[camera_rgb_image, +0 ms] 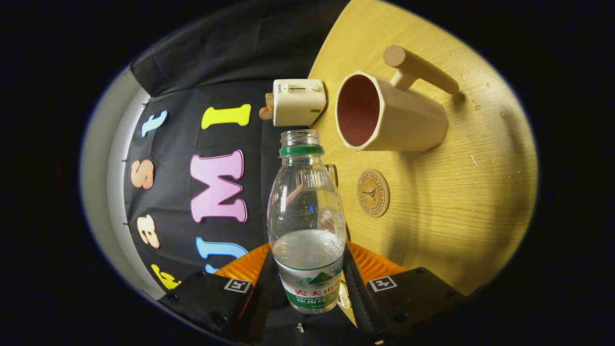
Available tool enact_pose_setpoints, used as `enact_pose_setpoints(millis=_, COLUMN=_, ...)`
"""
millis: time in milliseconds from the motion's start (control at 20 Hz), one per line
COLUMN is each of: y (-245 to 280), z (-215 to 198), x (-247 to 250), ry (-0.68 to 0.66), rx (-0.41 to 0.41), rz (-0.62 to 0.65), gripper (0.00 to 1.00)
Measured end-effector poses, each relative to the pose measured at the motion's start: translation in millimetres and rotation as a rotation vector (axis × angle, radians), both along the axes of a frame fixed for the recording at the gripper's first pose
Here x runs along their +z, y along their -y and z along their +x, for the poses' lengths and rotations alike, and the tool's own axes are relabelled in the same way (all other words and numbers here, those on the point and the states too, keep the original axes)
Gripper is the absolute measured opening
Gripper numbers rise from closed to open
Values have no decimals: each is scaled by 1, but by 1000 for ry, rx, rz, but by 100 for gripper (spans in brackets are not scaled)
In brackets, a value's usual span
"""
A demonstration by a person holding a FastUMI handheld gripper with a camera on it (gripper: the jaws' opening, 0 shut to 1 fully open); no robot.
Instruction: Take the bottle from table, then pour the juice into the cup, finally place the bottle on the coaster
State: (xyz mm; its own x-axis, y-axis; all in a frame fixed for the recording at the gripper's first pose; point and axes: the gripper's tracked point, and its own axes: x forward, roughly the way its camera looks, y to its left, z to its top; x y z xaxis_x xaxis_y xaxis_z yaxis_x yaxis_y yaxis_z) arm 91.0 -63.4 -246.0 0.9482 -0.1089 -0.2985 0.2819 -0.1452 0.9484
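Observation:
My gripper (307, 269) is shut on a clear plastic bottle (306, 211), both fingers pressing its labelled lower body. The bottle has a green neck ring and no cap, and clear liquid fills its lower part. The whole view is rolled, so the wooden table (456, 202) stands tilted to the right of the bottle. A beige cup (389, 113) with a long wooden handle stands on the table beyond the bottle's mouth, its dark red inside facing me. The round cork coaster (373, 193) lies on the table between the cup and my fingers, beside the bottle.
A small cream toaster (297, 101) with a slice of bread stands at the table's far edge, next to the cup. Water droplets (475, 158) dot the table past the cup. The booth's black cloth wall hangs behind the bottle.

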Motion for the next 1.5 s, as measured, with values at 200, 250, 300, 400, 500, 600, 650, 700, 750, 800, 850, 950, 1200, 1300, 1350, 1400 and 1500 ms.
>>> enact_pose_setpoints(millis=200, y=0, z=1, x=2, ry=2, rx=-9, rz=25, gripper=73)
enact_pose_setpoints(millis=250, y=1, z=2, x=2, ry=3, rx=-15, rz=36, gripper=73)
enact_pose_setpoints(millis=300, y=1, z=3, x=3, ry=4, rx=-22, rz=47, gripper=73)
enact_pose_setpoints(millis=400, y=4, z=3, x=2, ry=4, rx=-35, rz=65, gripper=74)
enact_pose_setpoints(millis=500, y=5, z=4, x=2, ry=4, rx=-44, rz=84, gripper=74)
enact_pose_setpoints(millis=600, y=7, z=5, x=1, ry=5, rx=-49, rz=96, gripper=73)
enact_pose_setpoints(millis=650, y=7, z=5, x=1, ry=5, rx=-50, rz=101, gripper=74)
enact_pose_setpoints(millis=700, y=7, z=6, x=1, ry=6, rx=-51, rz=109, gripper=74)
enact_pose_setpoints(millis=750, y=8, z=6, x=1, ry=7, rx=-53, rz=116, gripper=74)
enact_pose_setpoints(millis=800, y=8, z=6, x=1, ry=6, rx=-55, rz=122, gripper=74)
enact_pose_setpoints(millis=850, y=8, z=6, x=1, ry=6, rx=-55, rz=127, gripper=74)
enact_pose_setpoints(millis=950, y=8, z=7, x=2, ry=6, rx=-53, rz=133, gripper=73)
enact_pose_setpoints(millis=1200, y=9, z=8, x=1, ry=6, rx=-57, rz=154, gripper=74)
enact_pose_setpoints(millis=1300, y=9, z=9, x=1, ry=5, rx=-56, rz=162, gripper=74)
enact_pose_setpoints(millis=1350, y=9, z=9, x=1, ry=6, rx=-58, rz=165, gripper=73)
enact_pose_setpoints(millis=1400, y=11, z=9, x=1, ry=8, rx=-60, rz=167, gripper=73)
enact_pose_setpoints(millis=1500, y=11, z=9, x=1, ry=9, rx=-62, rz=169, gripper=73)
